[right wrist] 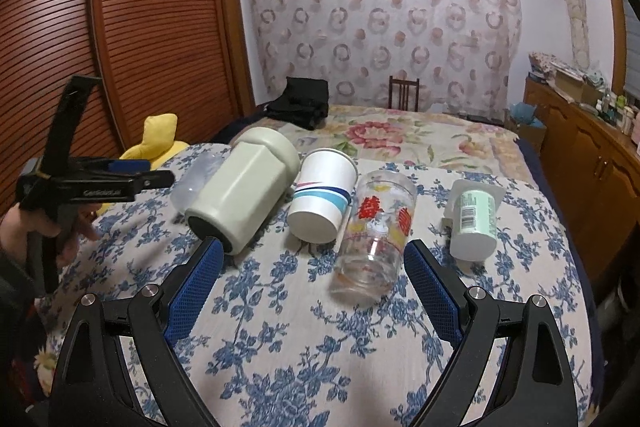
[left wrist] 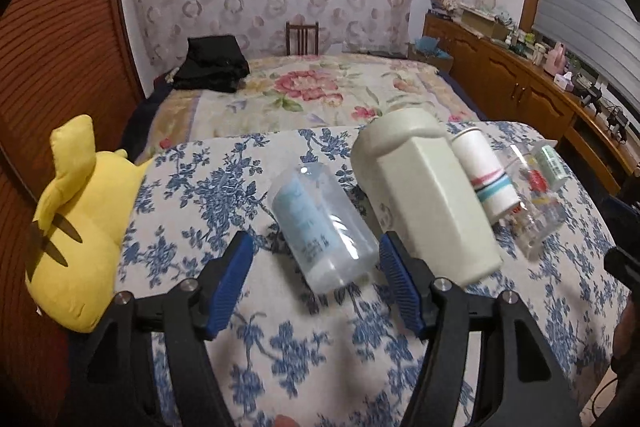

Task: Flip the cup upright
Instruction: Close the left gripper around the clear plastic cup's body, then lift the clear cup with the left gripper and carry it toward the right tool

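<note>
Lying on their sides in a row on the blue-flowered cloth (right wrist: 280, 307), five cups fill the middle of both frames.

From left to right in the right wrist view: a clear plastic cup (left wrist: 320, 227), a pale green mug (right wrist: 240, 195), a striped paper cup (right wrist: 322, 195), a printed glass (right wrist: 376, 235) and a small yogurt cup (right wrist: 474, 219). Left gripper (left wrist: 316, 255) is released, its blue fingers on both sides of the clear plastic cup, not touching it. Right gripper (right wrist: 314, 259) is spread wide at the lower centre, near the glass. A yellow plush toy (left wrist: 76, 227) sits at the left edge.
</note>
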The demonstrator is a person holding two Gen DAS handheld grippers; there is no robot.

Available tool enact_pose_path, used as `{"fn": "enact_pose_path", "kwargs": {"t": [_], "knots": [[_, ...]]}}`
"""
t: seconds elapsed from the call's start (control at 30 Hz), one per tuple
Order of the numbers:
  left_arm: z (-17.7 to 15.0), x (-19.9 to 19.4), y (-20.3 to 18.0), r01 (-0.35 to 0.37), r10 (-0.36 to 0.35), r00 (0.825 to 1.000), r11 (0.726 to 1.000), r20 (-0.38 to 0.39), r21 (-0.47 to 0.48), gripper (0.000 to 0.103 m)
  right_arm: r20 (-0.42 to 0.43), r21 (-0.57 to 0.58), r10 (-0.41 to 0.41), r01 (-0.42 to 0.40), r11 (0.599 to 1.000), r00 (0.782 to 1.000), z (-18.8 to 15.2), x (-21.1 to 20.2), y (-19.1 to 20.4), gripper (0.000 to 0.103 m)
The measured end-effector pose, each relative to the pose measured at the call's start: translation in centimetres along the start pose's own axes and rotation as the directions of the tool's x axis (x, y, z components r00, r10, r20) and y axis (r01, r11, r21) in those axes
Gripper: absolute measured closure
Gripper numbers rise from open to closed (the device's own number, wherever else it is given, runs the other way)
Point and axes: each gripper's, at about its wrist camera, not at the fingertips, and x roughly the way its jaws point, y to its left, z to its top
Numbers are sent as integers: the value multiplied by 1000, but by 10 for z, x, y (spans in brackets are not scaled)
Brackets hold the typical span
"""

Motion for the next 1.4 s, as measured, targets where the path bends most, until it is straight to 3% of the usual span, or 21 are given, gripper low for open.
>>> {"fn": "enact_pose_path", "kwargs": {"t": [0.43,0.73,0.9,0.93,0.97,1.2,1.4], "knots": [[26,43,3,22,-25,992,1000,-120,-22,36,-35,28,38,-37,999,999,6,25,-9,10],[20,61,3,31,-42,981,998,-191,-60,36,-42,38,43,-41,998,998,6,28,-11,10],[14,57,10,41,-56,984,995,-168,-89,38,-41,37,40,-39,999,998,5,26,-11,10],[13,56,11,53,-68,984,994,-163,-92,47,-41,36,39,-37,999,998,5,26,-11,10],[11,54,13,63,-78,984,994,-162,-94,48,-41,35,36,-34,999,999,5,26,-12,10],[1,31,18,17,-24,993,998,-112,-62,49,-39,36,27,-25,999,999,0,20,-9,10],[-10,-18,17,19,-22,999,997,-36,-78,49,-19,23,16,-16,1000,1000,-4,4,-1,10]]}}
